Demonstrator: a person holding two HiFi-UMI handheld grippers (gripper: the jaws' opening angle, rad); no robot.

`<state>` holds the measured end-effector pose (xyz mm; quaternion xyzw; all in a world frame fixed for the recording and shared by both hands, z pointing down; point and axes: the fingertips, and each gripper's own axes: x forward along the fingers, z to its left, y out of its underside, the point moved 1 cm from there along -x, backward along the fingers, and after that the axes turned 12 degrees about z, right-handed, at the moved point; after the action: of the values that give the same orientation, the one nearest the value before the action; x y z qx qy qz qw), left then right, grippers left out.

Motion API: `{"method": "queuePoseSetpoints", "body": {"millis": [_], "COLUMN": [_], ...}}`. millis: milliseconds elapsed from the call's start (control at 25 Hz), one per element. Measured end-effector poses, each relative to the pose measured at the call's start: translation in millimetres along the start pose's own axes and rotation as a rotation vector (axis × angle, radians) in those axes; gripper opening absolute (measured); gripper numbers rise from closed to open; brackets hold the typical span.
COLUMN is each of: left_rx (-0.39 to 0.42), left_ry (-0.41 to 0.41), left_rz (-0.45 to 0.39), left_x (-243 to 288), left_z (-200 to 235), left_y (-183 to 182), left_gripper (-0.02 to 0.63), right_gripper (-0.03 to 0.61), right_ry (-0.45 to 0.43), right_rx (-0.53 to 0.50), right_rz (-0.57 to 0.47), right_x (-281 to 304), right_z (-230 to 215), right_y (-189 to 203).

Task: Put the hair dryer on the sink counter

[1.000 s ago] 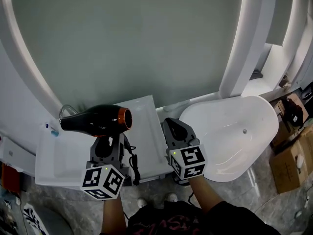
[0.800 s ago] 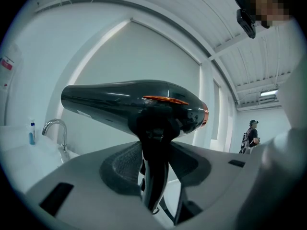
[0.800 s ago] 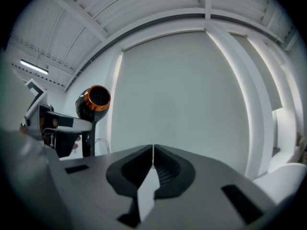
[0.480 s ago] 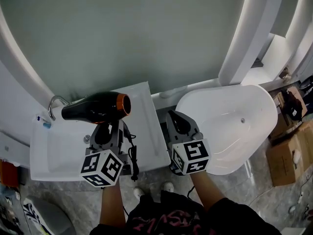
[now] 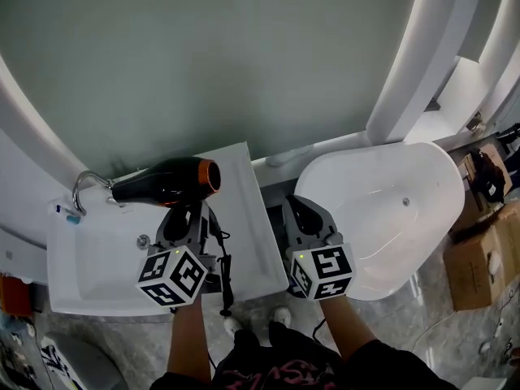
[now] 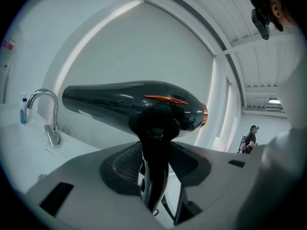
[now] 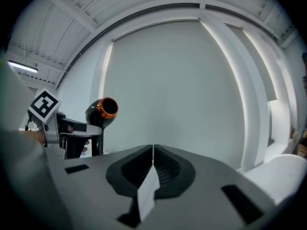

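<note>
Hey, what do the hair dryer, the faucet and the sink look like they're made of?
The hair dryer looks like glossy black plastic, judging by its soft highlights, with a coppery metallic-looking ring at one end. The faucet seems chromed metal: bright, mirror-like shine. The sink is smooth glossy white, probably glazed ceramic, though resin can't be excluded.

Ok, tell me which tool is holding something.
The left tool: it is shut on the hair dryer by its handle. The right tool is shut on nothing.

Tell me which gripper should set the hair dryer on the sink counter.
Left gripper: it grips the hair dryer by its handle above the sink counter. The right gripper is shut and empty.
</note>
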<state>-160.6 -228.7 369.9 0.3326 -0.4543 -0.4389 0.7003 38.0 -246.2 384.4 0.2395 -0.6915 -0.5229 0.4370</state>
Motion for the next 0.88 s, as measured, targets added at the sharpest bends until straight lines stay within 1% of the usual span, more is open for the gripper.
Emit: {"method": "queuePoseSetpoints", "body": {"millis": [160,400,680,880], "left_rx": [-0.012,-0.061,-0.060,-0.065], "left_ry": [-0.010,-0.011,-0.033,-0.050], "left_rz": [0.026,0.061,0.112,0.151], "left_x": [16.5,34.8,61.3,79.6], "left_z": [11.1,26.3,39.0,49.5], "left_y": [6.0,12.7,24.4,33.8], "left_gripper": [0.170,0.170,0.170,0.169], "right_gripper": [0.021,0.021,0.023,0.021], "right_ry": [0.009,0.009,0.011,-0.005], "right_rx": [0.003,0.009,0.001,0.014], "right_rz": [0.002,0.002,0.005,0.036], "right_x": [13.5,29.3,41.3,58.6], "right_z": [-6.1,-11.3,-13.4,-9.4], "right_y": [0.3,-2.6,-0.6,7.4]}}
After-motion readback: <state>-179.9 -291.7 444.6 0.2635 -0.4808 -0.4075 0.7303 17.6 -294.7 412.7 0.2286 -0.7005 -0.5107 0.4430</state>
